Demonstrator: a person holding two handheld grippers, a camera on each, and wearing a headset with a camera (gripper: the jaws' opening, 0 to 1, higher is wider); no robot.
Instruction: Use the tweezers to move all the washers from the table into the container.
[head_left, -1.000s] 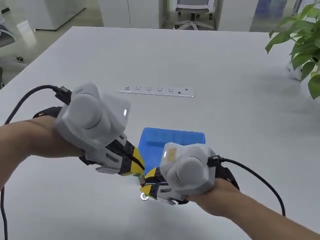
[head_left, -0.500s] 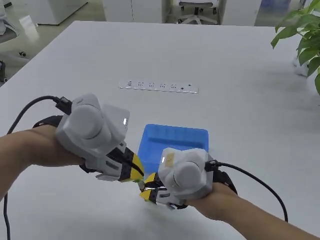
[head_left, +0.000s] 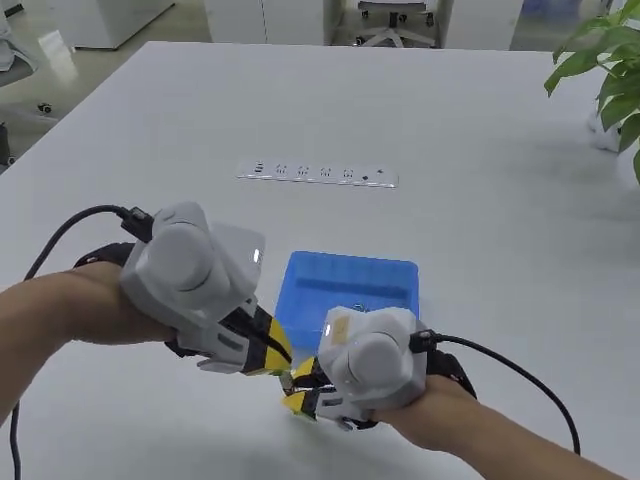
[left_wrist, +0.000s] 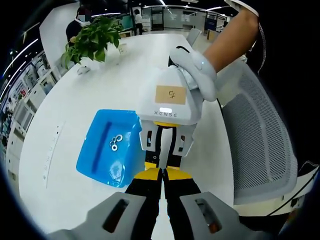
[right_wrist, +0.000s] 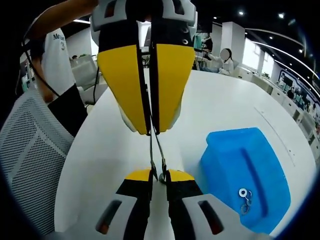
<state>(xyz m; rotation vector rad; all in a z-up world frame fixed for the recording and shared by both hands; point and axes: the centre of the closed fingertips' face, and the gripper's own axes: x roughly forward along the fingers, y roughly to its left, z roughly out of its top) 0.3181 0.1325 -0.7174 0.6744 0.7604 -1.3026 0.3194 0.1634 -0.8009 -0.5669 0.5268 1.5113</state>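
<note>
Log right gripper (right_wrist: 160, 176) nearest, just off the container's (right_wrist: 235, 150) near-left corner, above bare table (head_left: 480, 200); jaws drawn narrow, slim gap between yellow tips. Pinching or merely close: cannot tell. Log left gripper (left_wrist: 162, 173) next, beside the container's left wall toward the near corner, facing the right gripper tip to tip; jaws clamped tight on tweezers (right_wrist: 156, 150). Trace tweezers from those jaws down into the right gripper's gap, ending there, outside the container and just beside its near wall. Cannot resolve anything held at the tweezer points: too small. Count about three washers (right_wrist: 244, 194) bunched on the container floor, touching one another, apart from both grippers and from the tweezers. Past the container's far edge, well apart, note a white power strip (head_left: 318, 175) lying flat on the table. Farther still, off the container's far right, note a leafy plant (head_left: 600, 60).
</note>
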